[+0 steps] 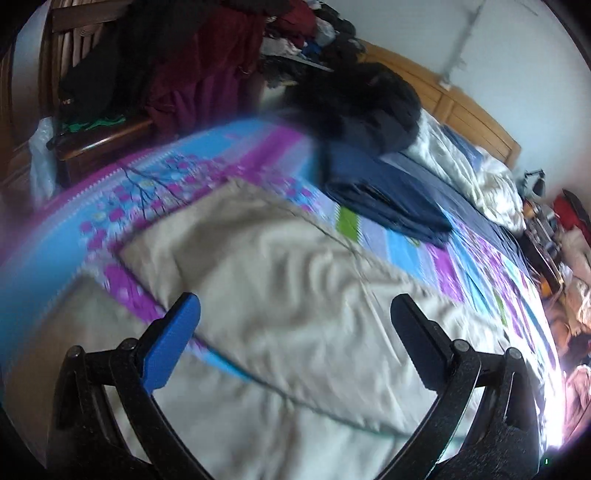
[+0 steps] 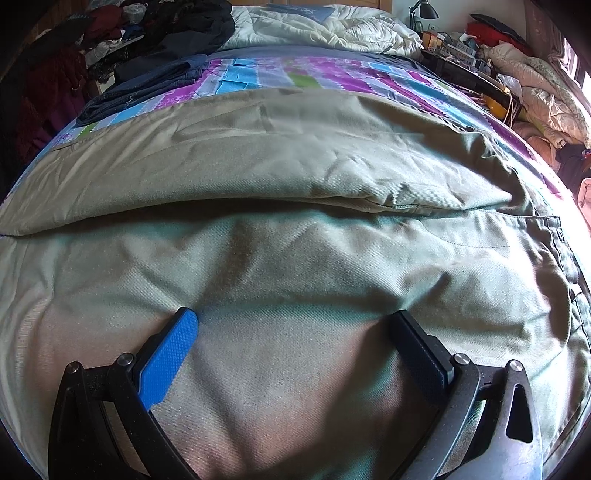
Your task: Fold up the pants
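Beige pants (image 1: 280,280) lie spread on a bed with a purple and blue patterned sheet (image 1: 207,162). In the left wrist view the picture is blurred; my left gripper (image 1: 295,306) hangs open above the pants, with nothing between its fingers. In the right wrist view the pants (image 2: 295,243) fill most of the frame, one leg lying beyond the other with a dark fold line between them. My right gripper (image 2: 295,321) is open, close over the near leg's cloth, holding nothing. The waistband end with pockets lies at the right (image 2: 554,236).
Folded dark blue garments (image 1: 391,192) and a black pile (image 1: 362,99) lie on the bed beyond the pants. A white duvet (image 2: 332,26) is bunched at the headboard. Clothes hang on a wooden chair (image 1: 110,122) at left. A cluttered bedside area (image 2: 480,44) is at right.
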